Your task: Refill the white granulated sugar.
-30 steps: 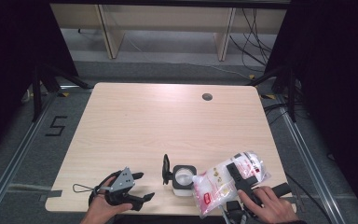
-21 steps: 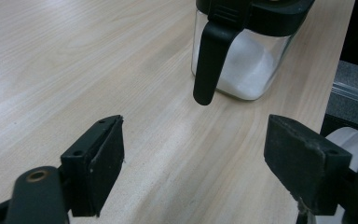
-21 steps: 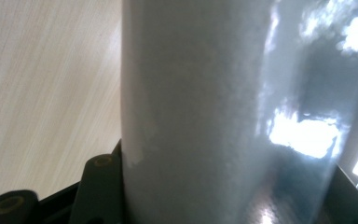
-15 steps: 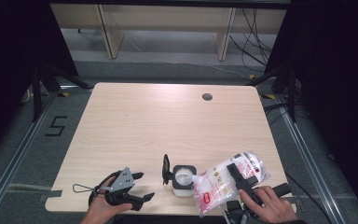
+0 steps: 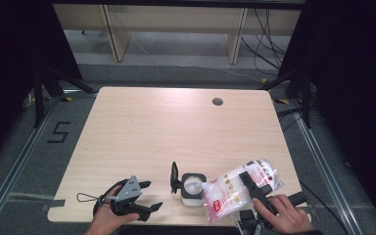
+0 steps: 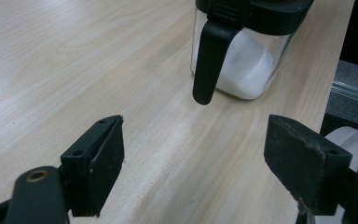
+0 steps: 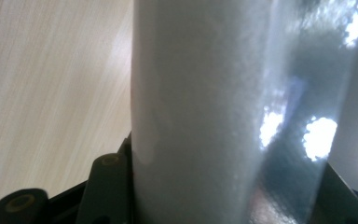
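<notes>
Right gripper (image 5: 252,188) clamps a plastic bag of white powder (image 5: 232,188), tilted with its corner over the open glass jar (image 5: 192,187) at the near table edge. Bag likely soft, slumping, slippery; hold mid-body. Left gripper (image 5: 144,196) spread wide, empty, beside the jar.

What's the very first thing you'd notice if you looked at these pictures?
Probably the shiny plastic bag of white powder, clamped in the right gripper and tipped over the open glass jar near the table's front edge. The jar already has white powder in it, and its black lid stands flipped up on its left side. To the left, the left gripper rests on the table with its jaws wide open, pointing at the jar.
</notes>
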A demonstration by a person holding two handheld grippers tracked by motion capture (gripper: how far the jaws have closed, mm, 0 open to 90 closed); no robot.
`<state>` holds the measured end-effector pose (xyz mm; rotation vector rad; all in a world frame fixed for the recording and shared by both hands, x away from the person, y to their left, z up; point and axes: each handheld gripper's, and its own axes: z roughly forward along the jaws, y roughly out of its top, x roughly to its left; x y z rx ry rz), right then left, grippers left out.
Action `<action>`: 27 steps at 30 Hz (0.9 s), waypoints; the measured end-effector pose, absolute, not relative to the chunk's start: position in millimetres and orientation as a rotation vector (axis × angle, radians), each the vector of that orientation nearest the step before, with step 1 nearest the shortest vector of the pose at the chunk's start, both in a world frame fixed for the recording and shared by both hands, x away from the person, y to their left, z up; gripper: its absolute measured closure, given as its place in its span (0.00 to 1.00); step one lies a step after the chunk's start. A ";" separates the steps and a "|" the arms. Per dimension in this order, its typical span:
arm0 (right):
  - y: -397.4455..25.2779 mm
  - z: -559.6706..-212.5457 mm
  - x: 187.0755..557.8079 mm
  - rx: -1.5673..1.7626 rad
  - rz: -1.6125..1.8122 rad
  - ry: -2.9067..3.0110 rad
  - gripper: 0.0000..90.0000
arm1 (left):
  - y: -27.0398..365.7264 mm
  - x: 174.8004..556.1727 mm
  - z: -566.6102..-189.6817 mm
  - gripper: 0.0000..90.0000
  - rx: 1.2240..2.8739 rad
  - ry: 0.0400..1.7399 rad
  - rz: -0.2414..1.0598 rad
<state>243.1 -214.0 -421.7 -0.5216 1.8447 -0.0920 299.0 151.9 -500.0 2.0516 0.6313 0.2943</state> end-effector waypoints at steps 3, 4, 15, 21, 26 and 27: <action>-215.2 -421.7 243.5 -0.521 -0.078 1.844 0.59 | 151.9 299.2 -500.1 0.22 2.054 0.629 0.296; -216.4 -422.3 243.3 -0.512 -0.067 1.845 0.59 | 151.9 299.2 -500.1 0.22 2.055 0.627 0.297; -219.5 -425.1 244.5 -0.484 0.027 1.894 0.61 | 151.4 298.0 -500.7 0.22 2.046 0.658 0.278; -222.5 -427.8 247.9 -0.470 0.111 1.928 0.62 | 151.5 298.3 -501.0 0.22 2.038 0.649 0.287; -228.0 -431.7 249.9 -0.405 0.221 1.973 0.62 | 151.2 298.7 -501.9 0.22 2.026 0.658 0.277; -228.7 -431.5 250.8 -0.410 0.230 1.971 0.62 | 151.1 298.6 -501.9 0.22 2.027 0.655 0.280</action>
